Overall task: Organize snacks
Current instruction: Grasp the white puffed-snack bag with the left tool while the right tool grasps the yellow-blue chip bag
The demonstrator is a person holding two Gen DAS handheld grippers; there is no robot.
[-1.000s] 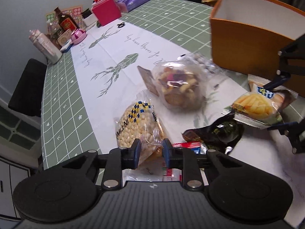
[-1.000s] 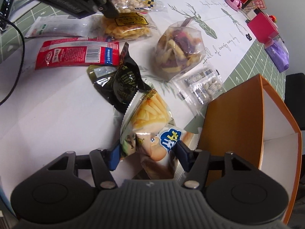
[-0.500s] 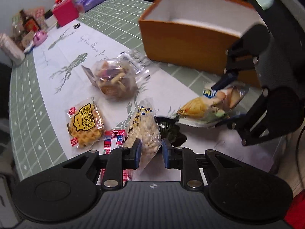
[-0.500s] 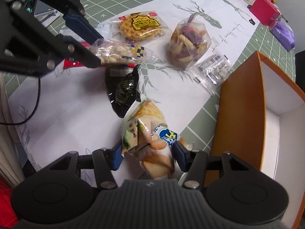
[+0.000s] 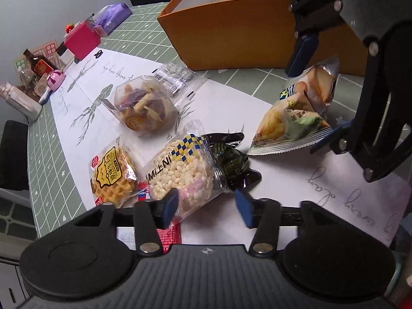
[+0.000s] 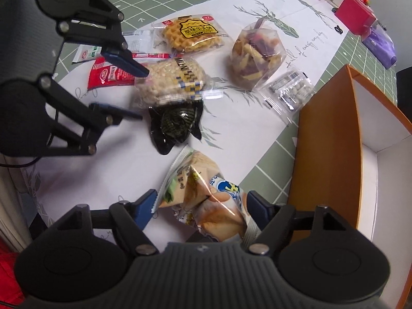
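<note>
Two hand-held black grippers with blue finger pads hang over a table covered by a green grid-patterned mat [image 5: 51,139] and a white cloth runner printed with leaf drawings [image 5: 85,97]; the left gripper [image 5: 206,204] has just been opening, and its jaws stand apart around the near end of a clear packet of puffed rice cake with a blue and yellow chequered label [image 5: 180,170], one pad touching the wrapper, the other clear of it; that packet lies partly over a crumpled black foil packet [image 5: 231,159]; just beside the rice cake is a yellow-labelled clear packet holding a waffle [image 5: 113,175], with a red flat sachet [image 6: 110,74] under them; the right gripper [image 6: 200,206] has also just been opening, its jaws spread either side of two overlapping crisp-style snack bags, one green and cream [image 6: 180,180], one blue and white [image 6: 221,206], without pinching them; farther off sit a clear bag of mixed vegetable chips [image 5: 144,108] and a small clear packet of pale sweets [image 5: 175,77]; an open orange cardboard box with white inside [image 6: 327,154] stands just beside the two bags.
</note>
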